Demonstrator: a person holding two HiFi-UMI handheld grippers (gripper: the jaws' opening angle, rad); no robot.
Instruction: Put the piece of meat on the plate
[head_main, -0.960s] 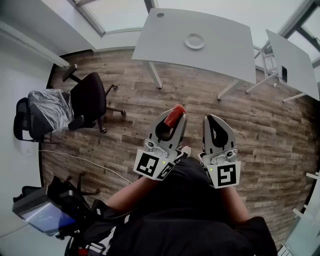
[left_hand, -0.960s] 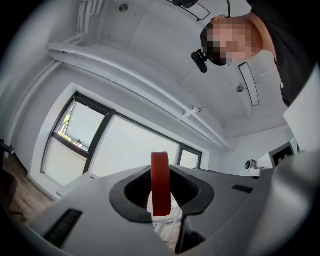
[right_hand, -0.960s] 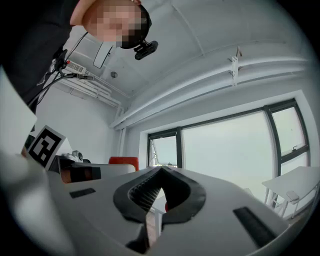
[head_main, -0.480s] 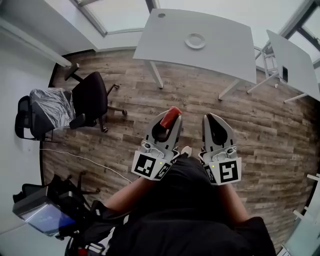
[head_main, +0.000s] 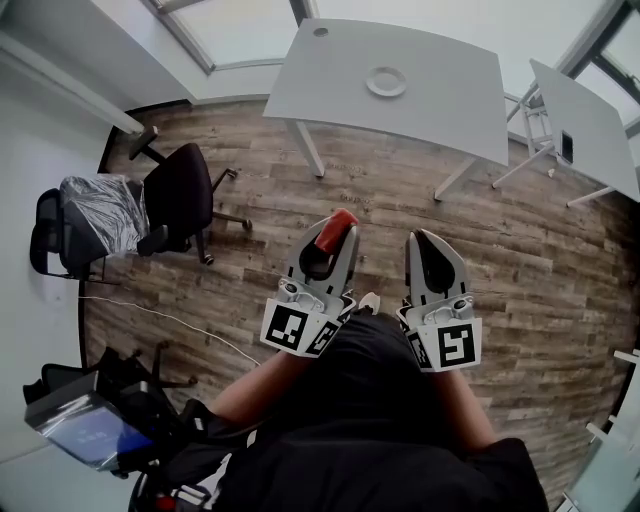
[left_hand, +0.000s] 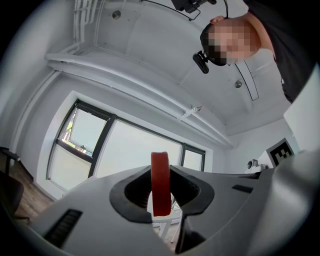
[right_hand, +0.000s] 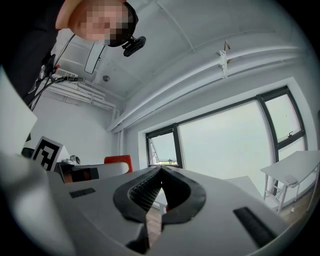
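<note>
Pinching the piece of meat (left_hand: 160, 184) across its two flat faces, held it on edge in the left claw (head_main: 336, 240), above the wooden floor (head_main: 540, 250) and well short of the table (head_main: 440, 110). Showed as a red, even slab with squared edges, with the upper end clear above the jaws. Showed no sag or bend in that unsupported part, so judged stiff rather than soft, and probably light, given a hold by the pads alone. Looked smooth on the faces, so possibly slippery; judged a slide out of the jaws likelier than any crushing. Seemed best taken just as gripped: face to face across the thickness, near the middle, not by the narrow rim. Would likely need a roll of the wrist to bring one broad face down before letting go, so as not to tip over on landing. Saw the plate (head_main: 386, 81), small, white and bare, toward the far side of the table, well apart from both claws. Found the right claw (head_main: 424, 238) clenched on nothing, jaws meeting at the tips, just beside the left.
</note>
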